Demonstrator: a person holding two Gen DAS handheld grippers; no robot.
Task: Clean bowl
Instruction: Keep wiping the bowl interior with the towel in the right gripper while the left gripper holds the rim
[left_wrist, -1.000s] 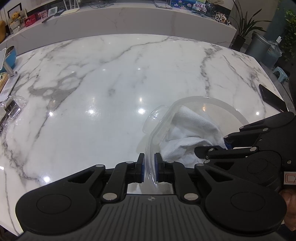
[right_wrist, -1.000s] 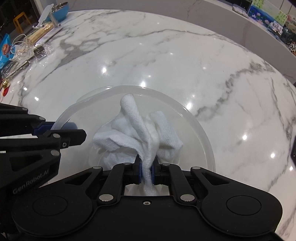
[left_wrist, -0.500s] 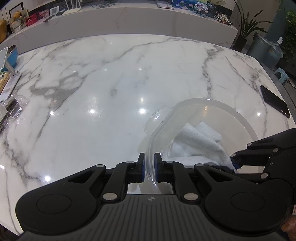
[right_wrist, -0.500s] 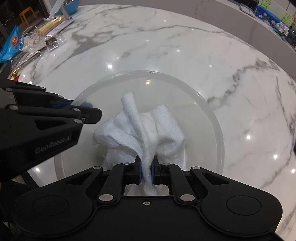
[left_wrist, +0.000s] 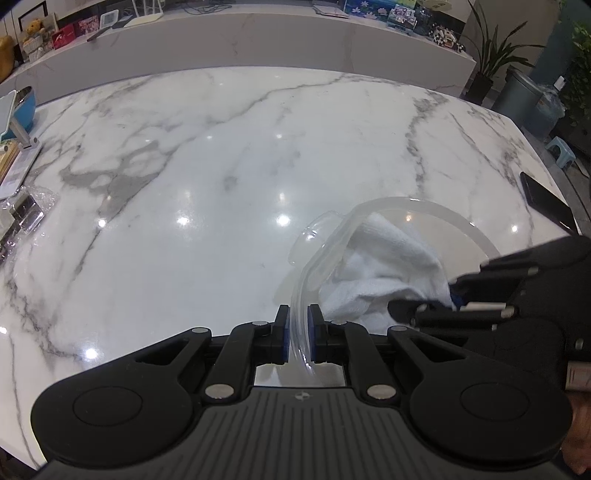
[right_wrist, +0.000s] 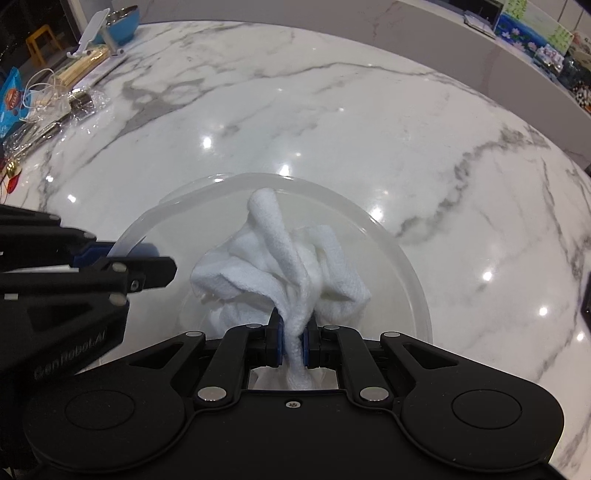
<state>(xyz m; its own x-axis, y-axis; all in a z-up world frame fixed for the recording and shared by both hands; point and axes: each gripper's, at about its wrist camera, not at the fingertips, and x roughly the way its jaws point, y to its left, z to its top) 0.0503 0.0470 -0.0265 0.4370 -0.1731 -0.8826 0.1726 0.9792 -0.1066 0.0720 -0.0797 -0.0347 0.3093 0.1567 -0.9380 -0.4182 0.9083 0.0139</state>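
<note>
Bowl-wiping shot, mid-scrub by the look of it. The clear bowl (right_wrist: 413, 288) sits on the marble table (left_wrist: 221, 166), toward its near right part, and it looks tipped a bit toward the right-hand tool.

The left gripper (left_wrist: 295, 334) has its 2 blue pads squeezed narrow on the bowl's rim, 1 pad inside the wall and 1 outside, so it's basically acting as a clamp. The right gripper (right_wrist: 291, 341) is pinched tight on a bunched white cloth (right_wrist: 280, 266), and the loose folds fan out ahead of it, down inside the bowl against the bottom and the far wall.

The relation that matters, I'd say: the cloth is already inside the bowl, directly in front of the right tool, while the held rim is on the bowl's left side. So the wiping hand has the whole interior open ahead and to its right, and the only crowded spot is the left wall where the other tool's fingers reach in.

My guess is the next sweep should drag the cloth around the inner wall, steering clear of that clamp. Plastic is slick, so too hard a push could twist the rim out of the pads.

Can't tell if any dirt is left; the bowl is see-through and glare hides a lot.
</note>
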